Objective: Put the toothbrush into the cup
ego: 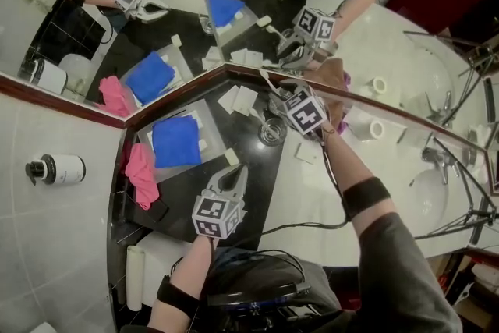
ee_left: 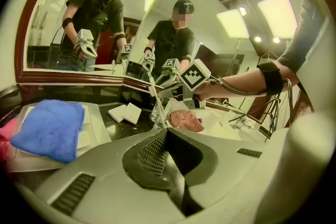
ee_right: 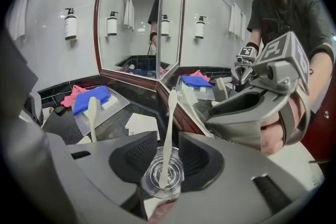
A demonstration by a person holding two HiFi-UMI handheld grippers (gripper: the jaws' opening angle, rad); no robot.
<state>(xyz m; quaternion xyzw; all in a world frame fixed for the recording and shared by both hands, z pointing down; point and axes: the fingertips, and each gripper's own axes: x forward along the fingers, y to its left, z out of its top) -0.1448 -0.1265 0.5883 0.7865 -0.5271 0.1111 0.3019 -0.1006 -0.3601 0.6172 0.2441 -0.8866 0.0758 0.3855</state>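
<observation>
A clear plastic cup [ego: 271, 132] stands on the black counter, close to the corner where two mirrors meet. A white toothbrush [ee_right: 169, 128] stands upright inside the cup [ee_right: 163, 178], its head sticking up above the rim. My right gripper [ego: 274, 121] reaches in from the right, and its jaws sit snug against the cup's two sides. In the right gripper view the cup fills the gap of that gripper [ee_right: 168, 145]. My left gripper [ego: 231, 177] hovers nearer the front of the counter, shut and empty, pointing toward the cup [ee_left: 157, 113]; its jaws [ee_left: 167, 132] meet with nothing between them.
A blue towel [ego: 176, 140] lies on a clear tray at the left, with a pink cloth [ego: 142, 171] beside it. White packets [ego: 240, 99] lie against the mirror frame [ego: 179, 93]. A dispenser bottle [ego: 54, 168] hangs on the left wall. A sink with a faucet [ego: 437, 160] is at the right.
</observation>
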